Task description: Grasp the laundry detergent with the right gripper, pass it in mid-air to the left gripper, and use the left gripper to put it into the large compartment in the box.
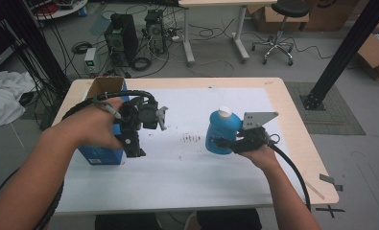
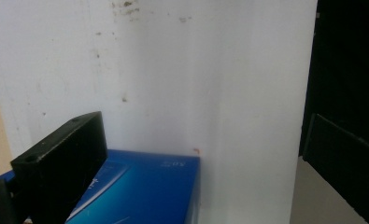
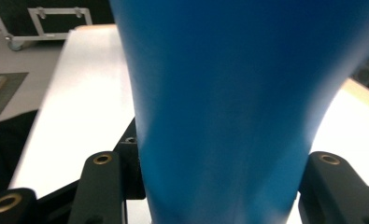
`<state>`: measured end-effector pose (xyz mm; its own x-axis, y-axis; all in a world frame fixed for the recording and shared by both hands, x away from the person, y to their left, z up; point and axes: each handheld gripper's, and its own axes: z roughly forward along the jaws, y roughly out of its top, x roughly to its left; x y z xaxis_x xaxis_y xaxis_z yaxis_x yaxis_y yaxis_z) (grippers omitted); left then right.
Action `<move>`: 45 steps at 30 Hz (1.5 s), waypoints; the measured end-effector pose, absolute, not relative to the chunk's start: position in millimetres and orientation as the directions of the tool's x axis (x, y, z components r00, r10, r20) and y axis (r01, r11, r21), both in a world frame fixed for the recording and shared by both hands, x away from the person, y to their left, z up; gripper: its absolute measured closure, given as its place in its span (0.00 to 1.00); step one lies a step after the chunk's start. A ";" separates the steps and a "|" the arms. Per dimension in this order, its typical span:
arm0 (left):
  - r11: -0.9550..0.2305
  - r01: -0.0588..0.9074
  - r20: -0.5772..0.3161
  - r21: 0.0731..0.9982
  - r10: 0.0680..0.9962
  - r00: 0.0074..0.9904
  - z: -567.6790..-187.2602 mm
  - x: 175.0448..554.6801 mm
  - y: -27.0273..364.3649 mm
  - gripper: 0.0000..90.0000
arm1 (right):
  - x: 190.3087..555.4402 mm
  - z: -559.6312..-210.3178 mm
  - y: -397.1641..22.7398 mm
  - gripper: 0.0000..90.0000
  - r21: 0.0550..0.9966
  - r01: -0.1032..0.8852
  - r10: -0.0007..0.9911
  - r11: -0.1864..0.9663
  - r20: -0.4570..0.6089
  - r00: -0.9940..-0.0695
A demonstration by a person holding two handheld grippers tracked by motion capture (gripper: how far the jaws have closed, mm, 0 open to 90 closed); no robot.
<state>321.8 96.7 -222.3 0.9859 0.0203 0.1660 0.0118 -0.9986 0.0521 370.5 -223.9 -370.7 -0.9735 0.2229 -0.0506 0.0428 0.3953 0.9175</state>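
A blue bottle (image 1: 221, 134) with a white cap (image 1: 224, 112) is held upright just above the white table cover (image 1: 187, 182), right of centre. My right gripper (image 1: 221, 143) is shut on its lower body; in the right gripper view the bottle (image 3: 229, 107) sits between both black fingers (image 3: 102, 186). A blue carton (image 1: 100, 154) with an open brown top stands at the left. My left gripper (image 1: 132, 143) hangs at its right side, pointing down. In the left gripper view its jaws stand wide apart, one finger (image 2: 60, 163) in front of the carton (image 2: 145, 186).
The white cover has dark specks (image 1: 192, 139) at its middle. The wooden table edge (image 1: 300, 129) runs along the right, with a tape scrap (image 1: 328, 179) near the front corner. Beyond the table are computer towers (image 1: 121, 33), a stool (image 1: 278, 28) and a black post (image 1: 340, 57).
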 end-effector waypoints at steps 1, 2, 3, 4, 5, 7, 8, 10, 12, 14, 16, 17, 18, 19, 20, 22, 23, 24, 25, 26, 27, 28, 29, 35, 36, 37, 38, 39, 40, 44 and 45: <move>-0.999 0.012 0.165 0.050 0.020 0.986 -221.5 322.0 95.5 0.00 | 367.8 -365.8 -223.4 0.50 0.919 0.037 0.216 0.393 -0.053 -0.975; -0.999 0.011 0.164 0.049 0.019 0.986 -220.5 322.2 94.3 0.00 | 365.1 -361.3 -222.8 0.50 0.920 0.031 0.210 0.391 -0.057 -0.976; -0.999 0.009 0.165 0.051 0.017 0.986 -219.6 322.2 93.2 0.00 | 362.1 -357.3 -221.8 0.50 0.921 0.022 0.203 0.390 -0.063 -0.977; -0.999 0.009 0.164 0.050 0.017 0.986 -218.7 321.9 92.0 0.00 | 359.1 -354.0 -220.9 0.50 0.922 0.014 0.197 0.388 -0.068 -0.978; -0.998 0.006 0.165 0.055 0.015 0.986 -218.4 321.5 90.9 0.00 | 356.6 -351.1 -219.7 0.50 0.922 0.012 0.191 0.387 -0.068 -0.979; -0.998 0.002 0.162 0.055 0.011 0.987 -217.4 321.0 88.4 0.00 | 351.0 -346.7 -215.6 0.50 0.918 0.010 0.177 0.397 -0.066 -0.982; -0.999 0.001 0.162 0.055 0.010 0.987 -217.3 320.7 87.2 0.00 | 348.2 -345.1 -212.3 0.50 0.914 0.004 0.168 0.406 -0.070 -0.983; -0.998 -0.001 0.161 0.055 0.008 0.987 -217.3 320.4 85.5 0.00 | 345.1 -344.1 -208.6 0.50 0.912 -0.001 0.160 0.411 -0.073 -0.984; -0.998 -0.002 0.157 0.055 0.007 0.988 -217.7 319.4 81.8 0.00 | 336.8 -344.9 -194.0 0.50 0.908 -0.011 0.117 0.418 -0.066 -0.991; -0.998 -0.003 0.154 0.055 0.006 0.988 -217.6 319.0 80.1 0.00 | 335.0 -345.8 -190.0 0.50 0.908 -0.012 0.109 0.418 -0.063 -0.992; -0.998 -0.003 0.148 0.055 0.005 0.989 -217.1 317.6 76.4 0.00 | 329.5 -350.8 -175.5 0.50 0.909 -0.023 0.079 0.416 -0.061 -0.995; -0.998 -0.006 0.145 0.055 0.002 0.989 -216.8 317.2 75.1 0.00 | 328.7 -353.1 -171.5 0.50 0.911 -0.020 0.071 0.413 -0.055 -0.996; -0.998 -0.006 0.145 0.055 0.002 0.989 -216.8 317.2 75.1 0.00 | 328.7 -353.1 -171.5 0.50 0.911 -0.020 0.071 0.413 -0.055 -0.996; -0.999 -0.006 0.141 0.051 0.001 0.990 -216.3 316.2 73.2 0.00 | 328.1 -355.7 -167.8 0.50 0.912 -0.019 0.065 0.410 -0.050 -0.997; -0.999 -0.006 0.140 0.050 0.001 0.990 -215.9 315.6 72.0 0.00 | 327.4 -359.8 -162.8 0.50 0.914 -0.015 0.058 0.406 -0.043 -0.997; -0.999 -0.008 0.134 0.049 -0.001 0.991 -215.5 314.2 69.2 0.00 | 327.0 -366.7 -155.2 0.50 0.918 -0.009 0.046 0.397 -0.029 -0.999; -0.999 -0.006 0.131 0.046 0.000 0.991 -215.4 313.8 68.0 0.00 | 326.8 -369.2 -152.2 0.50 0.919 -0.006 0.044 0.394 -0.026 -0.999; -0.999 -0.006 0.131 0.046 0.000 0.991 -215.4 313.8 68.0 0.00 | 326.8 -369.2 -152.2 0.50 0.919 -0.006 0.044 0.394 -0.026 -0.999; -0.999 -0.010 0.125 0.043 -0.005 0.992 -216.3 313.4 65.8 0.00 | 326.4 -374.1 -145.1 0.50 0.920 -0.007 0.037 0.393 -0.023 -0.999; -0.999 -0.012 0.125 0.045 -0.006 0.992 -217.3 313.2 64.8 0.00 | 326.4 -375.6 -142.7 0.50 0.920 -0.007 0.034 0.391 -0.022 -0.999; -0.999 -0.014 0.121 0.042 -0.008 0.993 -217.9 313.0 63.6 0.00 | 326.1 -377.5 -139.3 0.50 0.921 -0.003 0.032 0.389 -0.017 -0.999; -0.999 -0.018 0.119 0.041 -0.013 0.993 -219.0 312.8 62.5 0.00 | 325.8 -379.1 -135.9 0.50 0.921 -0.004 0.028 0.389 -0.016 -0.999; -0.999 -0.020 0.115 0.039 -0.015 0.993 -220.4 312.7 61.3 0.00 | 325.7 -380.6 -132.1 0.50 0.921 -0.006 0.023 0.389 -0.016 -1.000; -0.999 -0.022 0.094 0.035 -0.019 0.995 -228.1 312.5 56.0 0.00 | 324.3 -388.2 -108.5 0.50 0.922 -0.015 0.006 0.387 -0.018 -1.000; -0.999 -0.022 0.090 0.034 -0.019 0.996 -229.2 312.2 55.3 0.00 | 324.1 -389.1 -106.0 0.50 0.923 -0.014 0.004 0.384 -0.017 -1.000; -0.999 -0.023 0.089 0.033 -0.020 0.996 -230.1 312.0 54.6 0.00 | 323.8 -390.1 -102.6 0.50 0.925 -0.015 0.002 0.380 -0.017 -1.000; -0.999 -0.024 0.087 0.033 -0.021 0.996 -230.9 311.8 54.1 0.00 | 323.4 -390.8 -99.3 0.50 0.924 -0.018 -0.002 0.383 -0.019 -1.000; -0.999 -0.024 0.087 0.033 -0.021 0.996 -230.9 311.8 54.1 0.00 | 323.4 -390.8 -99.3 0.50 0.924 -0.018 -0.002 0.383 -0.019 -1.000; -0.999 -0.026 0.082 0.030 -0.023 0.996 -231.7 311.7 53.7 0.00 | 322.6 -391.5 -95.9 0.50 0.924 -0.021 -0.004 0.383 -0.021 -1.000; -1.000 -0.021 0.075 0.022 -0.019 0.997 -234.7 310.8 53.4 0.00 | 321.0 -393.1 -85.4 0.50 0.924 -0.026 -0.010 0.383 -0.024 -1.000; -1.000 -0.020 0.074 0.018 -0.019 0.997 -235.9 310.5 53.5 0.00 | 320.8 -393.4 -81.7 0.50 0.925 -0.027 -0.011 0.379 -0.024 -1.000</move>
